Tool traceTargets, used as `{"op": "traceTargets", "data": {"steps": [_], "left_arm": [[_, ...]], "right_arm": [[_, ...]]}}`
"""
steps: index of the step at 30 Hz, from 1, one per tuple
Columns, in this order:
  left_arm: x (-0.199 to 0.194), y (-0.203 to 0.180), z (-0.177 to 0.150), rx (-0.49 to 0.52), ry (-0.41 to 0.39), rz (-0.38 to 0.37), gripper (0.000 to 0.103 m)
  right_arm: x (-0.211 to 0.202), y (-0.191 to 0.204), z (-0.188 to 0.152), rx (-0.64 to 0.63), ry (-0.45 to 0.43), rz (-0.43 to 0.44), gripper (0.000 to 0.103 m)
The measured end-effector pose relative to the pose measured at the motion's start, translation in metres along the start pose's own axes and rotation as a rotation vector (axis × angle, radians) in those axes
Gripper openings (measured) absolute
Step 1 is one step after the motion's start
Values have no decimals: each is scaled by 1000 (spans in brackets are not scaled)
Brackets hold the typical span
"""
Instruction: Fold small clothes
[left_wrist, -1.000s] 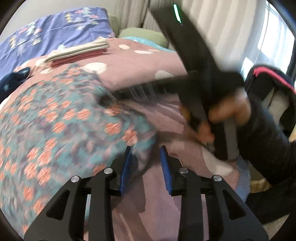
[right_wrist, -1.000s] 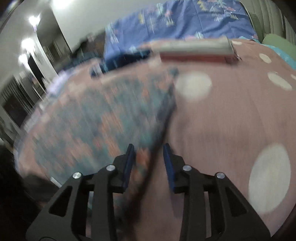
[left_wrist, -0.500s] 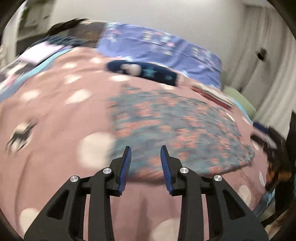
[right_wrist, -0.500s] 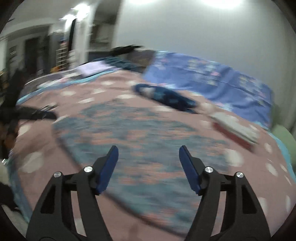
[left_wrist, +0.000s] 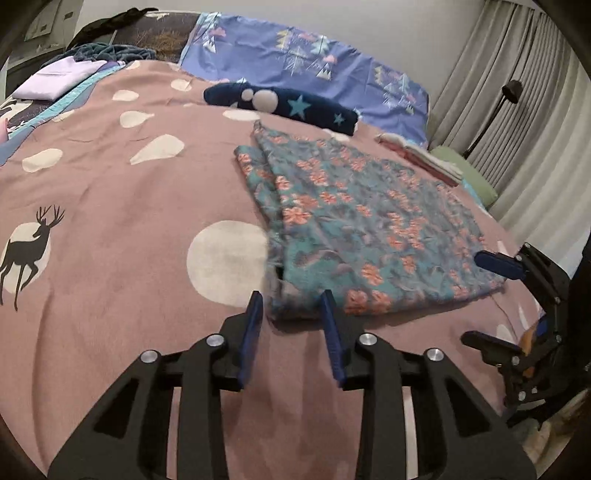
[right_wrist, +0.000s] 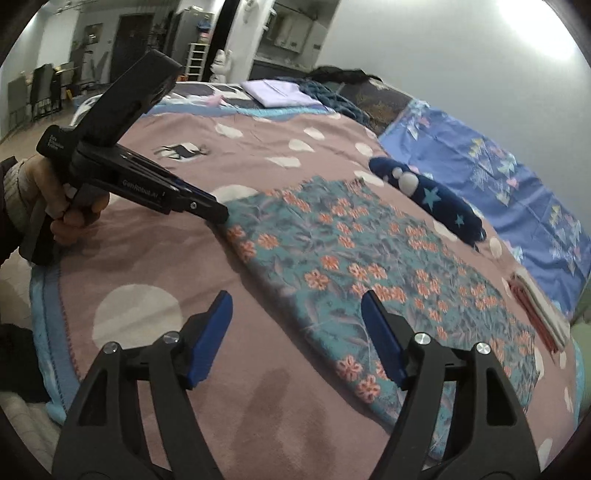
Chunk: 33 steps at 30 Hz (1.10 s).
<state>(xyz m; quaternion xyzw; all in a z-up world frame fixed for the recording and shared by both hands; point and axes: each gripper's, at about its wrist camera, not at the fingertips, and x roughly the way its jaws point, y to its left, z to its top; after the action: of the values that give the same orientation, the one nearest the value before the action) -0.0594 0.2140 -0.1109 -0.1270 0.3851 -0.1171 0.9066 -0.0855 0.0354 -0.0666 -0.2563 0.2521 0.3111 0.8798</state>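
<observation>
A teal garment with orange flowers (left_wrist: 362, 225) lies folded flat on the pink bedspread (left_wrist: 122, 206); it also shows in the right wrist view (right_wrist: 354, 266). My left gripper (left_wrist: 291, 306) is open and empty, its fingertips at the garment's near left corner. In the right wrist view the left gripper (right_wrist: 218, 214) reaches that corner from the left. My right gripper (right_wrist: 297, 314) is wide open and empty, just above the garment's near edge. In the left wrist view the right gripper (left_wrist: 498, 295) sits by the garment's right corner.
A dark blue starred garment (left_wrist: 280, 105) lies beyond the floral one. A stack of folded clothes (left_wrist: 424, 158) sits at the far right. A blue patterned sheet (left_wrist: 306, 62) covers the head of the bed. Curtains (left_wrist: 517, 110) hang on the right.
Both grippers have swung back from over the garment to its near edge. The right gripper has opened wide. The garment now lies flat and still.
</observation>
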Motion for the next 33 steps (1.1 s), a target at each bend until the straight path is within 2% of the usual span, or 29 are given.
{"op": "traceTargets", "data": {"steps": [4, 9, 17, 21, 25, 28, 30, 33], "left_arm": [[3, 0, 5, 36, 0, -48, 33], [4, -4, 14, 67, -17, -86, 33], [28, 0, 34, 58, 33, -134, 33], [25, -4, 31, 78, 49, -142, 21], [18, 1, 17, 84, 79, -138, 20], [20, 12, 13, 41, 96, -156, 20], [21, 17, 15, 6, 96, -151, 5], [10, 21, 21, -40, 76, -158, 2]], "right_arm": [[9, -3, 2, 44, 30, -5, 77], [20, 5, 8, 24, 44, -3, 77], [31, 12, 10, 4, 60, 0, 79], [33, 8, 9, 23, 72, -8, 80], [34, 6, 8, 38, 71, -5, 81], [40, 11, 9, 21, 75, -4, 81], [44, 19, 11, -14, 81, -13, 81], [45, 33, 15, -83, 67, -18, 81]]}}
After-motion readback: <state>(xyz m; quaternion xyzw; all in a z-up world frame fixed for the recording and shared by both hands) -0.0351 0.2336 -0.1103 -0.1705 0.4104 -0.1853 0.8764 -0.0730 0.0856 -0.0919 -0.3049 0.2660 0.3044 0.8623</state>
